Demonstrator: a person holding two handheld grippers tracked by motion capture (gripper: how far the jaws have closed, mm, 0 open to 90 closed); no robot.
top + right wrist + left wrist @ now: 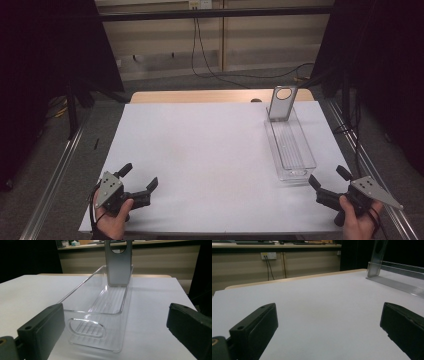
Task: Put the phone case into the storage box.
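Resting at the worktop's (200,150) right side, the clear plastic bin (292,150) holds a grey phone case (281,104) leaning upright at its far end. Both look light, stiff and slippery; the bin's rim seems the best hold. The right hand-held gripper (327,182) and left hand-held gripper (140,176) gape wide, empty. The right gripper view reveals the bin's handle cutout (86,328).

Flat white sheet (200,160) covering the table centre, light wooden tabletop edge (200,96) at 12 o'clock, black cables (200,60) hanging on the beige wall panel (160,40) beyond, white wall socket (268,255), silver metal rail (55,170) at 9 o'clock, black curtain (45,50) at 10 o'clock.
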